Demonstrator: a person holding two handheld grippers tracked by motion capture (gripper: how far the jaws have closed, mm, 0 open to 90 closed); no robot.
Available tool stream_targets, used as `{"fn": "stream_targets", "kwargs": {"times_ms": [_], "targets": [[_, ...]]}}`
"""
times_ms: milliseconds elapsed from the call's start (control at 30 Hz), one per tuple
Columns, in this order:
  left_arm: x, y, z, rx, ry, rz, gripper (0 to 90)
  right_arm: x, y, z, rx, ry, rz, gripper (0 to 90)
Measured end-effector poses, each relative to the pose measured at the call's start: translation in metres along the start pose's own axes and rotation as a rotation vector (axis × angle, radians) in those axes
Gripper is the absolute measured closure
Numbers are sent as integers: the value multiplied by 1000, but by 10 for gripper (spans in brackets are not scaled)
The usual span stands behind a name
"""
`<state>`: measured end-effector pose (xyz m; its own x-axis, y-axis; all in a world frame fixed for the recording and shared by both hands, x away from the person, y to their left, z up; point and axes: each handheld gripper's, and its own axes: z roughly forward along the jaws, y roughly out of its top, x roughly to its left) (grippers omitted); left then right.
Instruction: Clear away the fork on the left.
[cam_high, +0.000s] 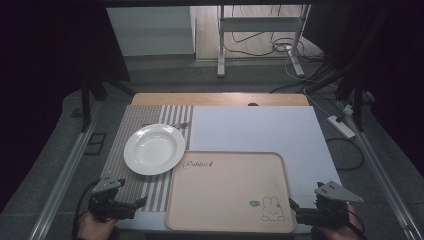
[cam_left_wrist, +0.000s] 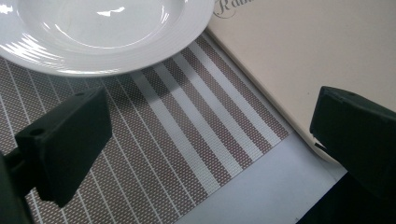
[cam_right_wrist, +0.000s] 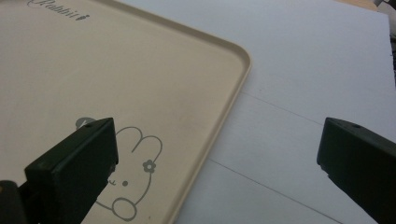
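Dim grey carpet, cables and a metal stand surround a wooden table (cam_high: 220, 98) whose top is mostly covered by a white sheet (cam_high: 260, 127). Nearest the grippers, and serving as the landmark, is a beige tray (cam_high: 227, 192) with a rabbit drawing in one near corner and a script word along its far edge; it lies flat at the near middle of the table. Just beyond its far-left corner sits a white plate (cam_high: 154, 148), resting on a striped placemat (cam_high: 131, 125) whose edge runs along the tray's left side; the plate's rim comes very close to the tray's corner, though whether they touch is unclear. Behind the plate something thin and metallic lies on the placemat, too small to identify. Off the tray's near-left corner, the left gripper (cam_high: 134, 204) hovers over the placemat stripes, jaws spread wide with nothing between them. Off the tray's near-right corner, the right gripper (cam_high: 295, 206) has its jaws likewise wide apart and empty, one over the rabbit, the other over the white sheet
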<state>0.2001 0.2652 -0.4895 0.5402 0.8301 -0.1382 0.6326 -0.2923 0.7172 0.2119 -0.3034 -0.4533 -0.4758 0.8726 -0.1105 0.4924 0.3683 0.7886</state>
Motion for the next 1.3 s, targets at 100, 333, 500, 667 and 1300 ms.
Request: {"fn": "stream_targets", "kwargs": {"times_ms": [100, 333, 500, 667, 1300], "targets": [[2, 0, 0, -3, -12, -11, 2, 0, 0, 1, 10, 3, -3, 0], [2, 0, 0, 4, -12, -13, 6, 1, 0, 1, 16, 4, -7, 0], [3, 0, 1, 6, -14, -24, 9, 1, 0, 2, 21, 4, -10, 0], [3, 1, 1, 13, -13, -26, 9, 2, 0, 2, 23, 6, -15, 0], [5, 7, 7, 32, -31, -6, 0, 6, 1, 4, 46, 1, -57, 0]]}}
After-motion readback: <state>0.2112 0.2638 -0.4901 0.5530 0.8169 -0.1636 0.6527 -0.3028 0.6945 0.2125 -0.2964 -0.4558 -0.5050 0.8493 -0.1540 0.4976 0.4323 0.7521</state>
